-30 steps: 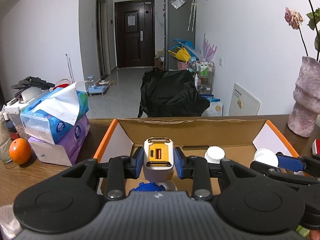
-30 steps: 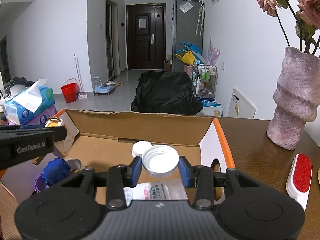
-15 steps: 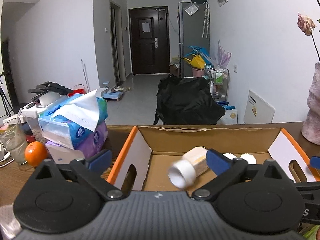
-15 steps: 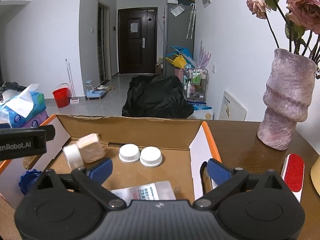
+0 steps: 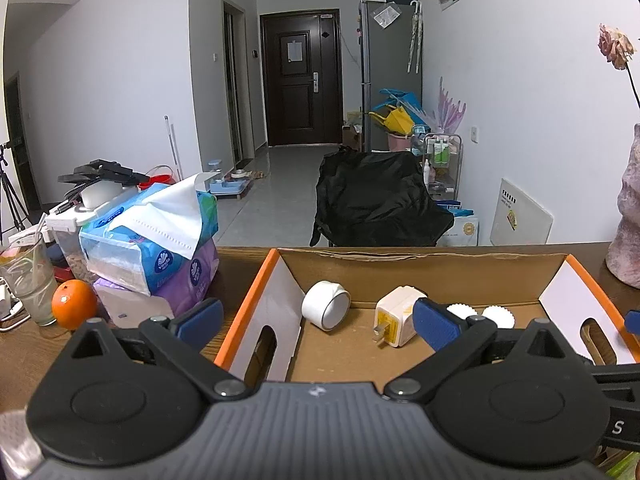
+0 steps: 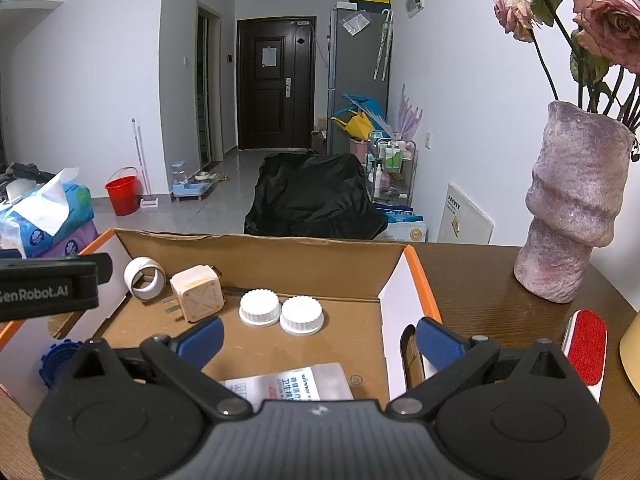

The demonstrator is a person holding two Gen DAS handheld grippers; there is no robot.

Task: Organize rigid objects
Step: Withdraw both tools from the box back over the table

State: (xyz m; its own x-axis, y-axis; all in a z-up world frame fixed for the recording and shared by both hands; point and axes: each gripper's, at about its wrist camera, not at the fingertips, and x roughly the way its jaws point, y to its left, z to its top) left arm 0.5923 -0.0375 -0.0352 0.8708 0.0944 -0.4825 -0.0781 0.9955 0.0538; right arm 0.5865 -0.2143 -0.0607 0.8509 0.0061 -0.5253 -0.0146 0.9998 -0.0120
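An open cardboard box (image 5: 420, 256) with orange edges stands on the wooden table. On its floor a white charger plug (image 5: 396, 316) lies on its side, beside a white ring (image 5: 326, 310). The right wrist view shows the same charger plug (image 6: 197, 293) and ring (image 6: 145, 278), two white caps (image 6: 260, 307) (image 6: 301, 314) side by side, a blue cap (image 6: 60, 360) and a printed packet (image 6: 288, 380). My left gripper (image 5: 318, 320) is open over the box's left half and holds nothing. My right gripper (image 6: 319, 338) is open and empty over the right half.
Stacked tissue packs (image 5: 152, 240), an orange (image 5: 74, 304) and a glass (image 5: 30, 276) sit left of the box. A purple vase (image 6: 572, 216) with dried roses and a red lint brush (image 6: 586, 346) are on the right. A black-covered chair stands behind the table.
Both grippers went from shut to wide open. The charger plug dropped from the left one into the box. The white cap left the right one and lies beside the other cap.
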